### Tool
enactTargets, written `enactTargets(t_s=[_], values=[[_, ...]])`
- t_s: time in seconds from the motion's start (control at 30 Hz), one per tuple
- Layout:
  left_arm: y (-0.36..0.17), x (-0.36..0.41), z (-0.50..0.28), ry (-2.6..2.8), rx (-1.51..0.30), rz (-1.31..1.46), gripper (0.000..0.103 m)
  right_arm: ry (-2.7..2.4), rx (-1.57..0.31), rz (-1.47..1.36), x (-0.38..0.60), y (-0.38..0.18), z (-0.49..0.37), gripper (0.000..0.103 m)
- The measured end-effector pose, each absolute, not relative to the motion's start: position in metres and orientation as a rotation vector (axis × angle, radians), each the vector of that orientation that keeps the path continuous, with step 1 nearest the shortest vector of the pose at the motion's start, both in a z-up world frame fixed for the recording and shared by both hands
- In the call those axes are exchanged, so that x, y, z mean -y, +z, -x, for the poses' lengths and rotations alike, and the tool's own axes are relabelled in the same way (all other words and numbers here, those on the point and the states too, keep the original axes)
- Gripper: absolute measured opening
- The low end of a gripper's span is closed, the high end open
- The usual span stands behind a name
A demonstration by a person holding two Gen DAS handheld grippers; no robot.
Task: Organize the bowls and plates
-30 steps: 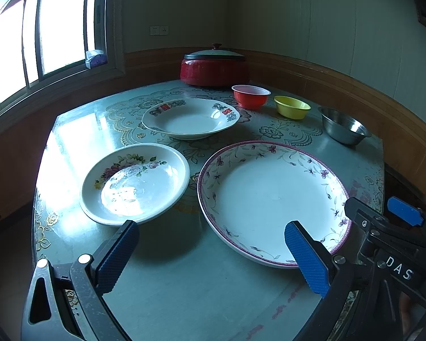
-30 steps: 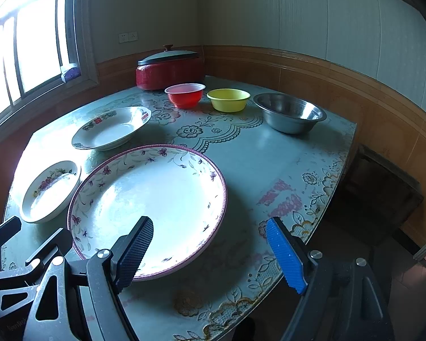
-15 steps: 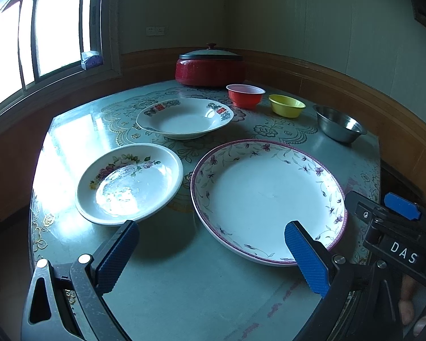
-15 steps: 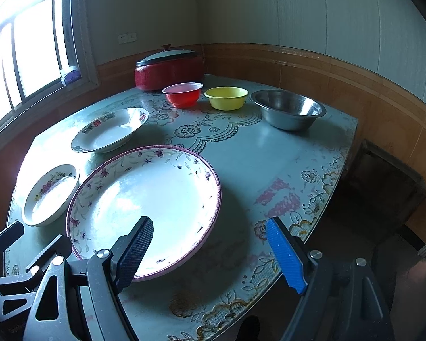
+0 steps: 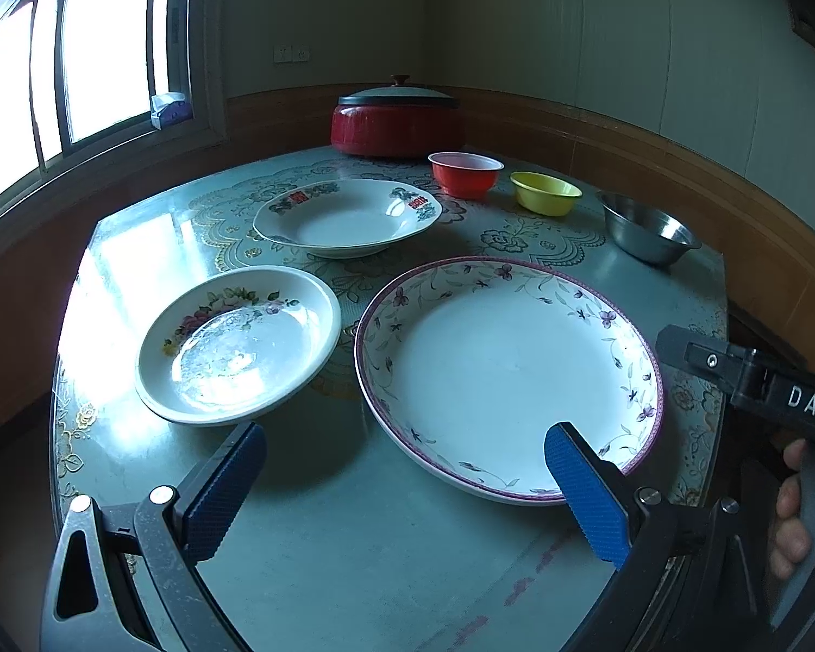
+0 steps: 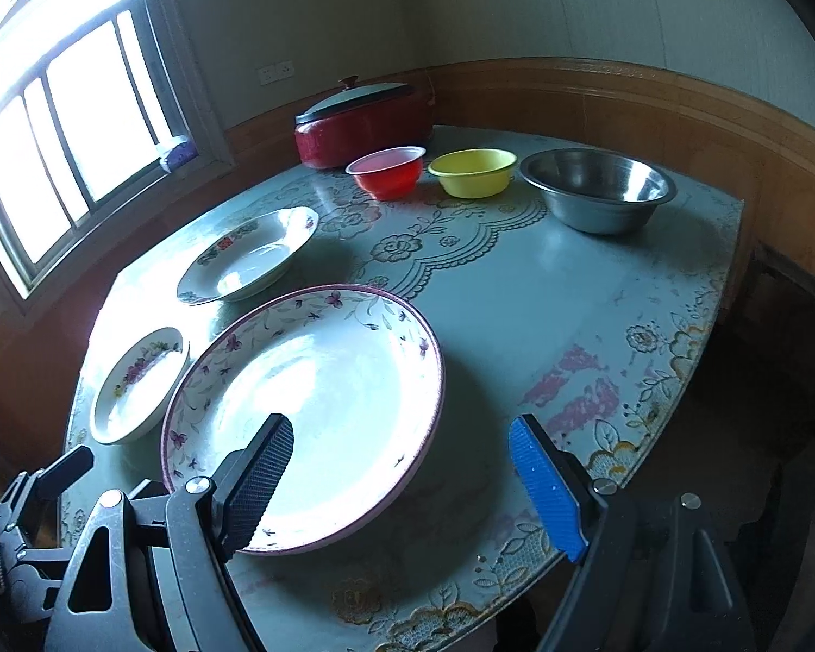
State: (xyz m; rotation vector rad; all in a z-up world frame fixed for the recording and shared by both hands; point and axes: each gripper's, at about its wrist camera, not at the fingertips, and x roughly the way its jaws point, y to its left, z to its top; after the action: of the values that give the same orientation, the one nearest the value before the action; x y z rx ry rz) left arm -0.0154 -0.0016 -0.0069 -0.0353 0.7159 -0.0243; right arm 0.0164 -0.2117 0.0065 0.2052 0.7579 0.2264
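Both tools are held spread and empty. The left tool (image 5: 402,489) hangs low over the near edge of the worktop (image 5: 353,559); the right tool (image 6: 402,483) hangs at the near right edge, its left pad over the near rim of the large floral plate (image 6: 309,407). No dish is touched by either.

From the left wrist view the large floral plate lies at 1 o'clock, the small floral dish (image 5: 239,342) at 11 o'clock just beside it, and the red-patterned deep plate (image 5: 348,217) beyond at 12 o'clock. The red bowl (image 5: 464,174), yellow bowl (image 5: 546,193) and steel bowl (image 5: 646,228) stand in a row toward 1 to 2 o'clock, apart from each other.

Judged step: approach for a first pick, nothing stacked yet. Nesting smaller dishes into the large plate is suggested. A rim is best taken with one pad under the lip and one above, then lifted level; glazed rims are expected to slip.

Not resolved: the dishes' undersides, and whether the small dish touches the large plate. The red lidded pot (image 5: 396,119) at the far edge hides what lies behind it. Only fingertips (image 5: 788,511) of the person show, at 3 o'clock.
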Motion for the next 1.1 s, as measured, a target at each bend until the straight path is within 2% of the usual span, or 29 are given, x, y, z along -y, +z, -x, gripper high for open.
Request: enactTargets(t_s=[0.17,0.53,0.7,0.8,0.93,1.07,1.1], values=[[-0.007,0.0,0.012,-0.055,-0.726,0.074,0.103,0.394,-0.821,-0.22,0.215,0.002,-0.046,0.083],[-0.003,-0.022,0.005,-0.184,-0.739,0.403,0.103,0.559,-0.903,-0.027,0.216,0.0,-0.116,0.083],[-0.012,-0.032,0.004,-0.086,-0.781,0.441,0.103,0.623,-0.955,0.028,0.213,-0.013,-0.141,0.056],[-0.022,-0.038,0.004,-0.004,-0.827,0.476,0.102,0.67,-0.974,0.056,0.206,-0.019,-0.153,0.05],[-0.032,-0.04,0.004,0.083,-0.854,0.506,0.089,0.723,-0.989,0.09,0.2,-0.026,-0.166,0.039],[-0.039,-0.038,0.001,0.142,-0.872,0.549,0.082,0.773,-1.0,0.142,0.194,-0.031,-0.176,0.025],[-0.039,-0.036,0.0,0.142,-0.877,0.557,0.077,0.789,-0.993,0.155,0.193,-0.031,-0.176,0.024]])
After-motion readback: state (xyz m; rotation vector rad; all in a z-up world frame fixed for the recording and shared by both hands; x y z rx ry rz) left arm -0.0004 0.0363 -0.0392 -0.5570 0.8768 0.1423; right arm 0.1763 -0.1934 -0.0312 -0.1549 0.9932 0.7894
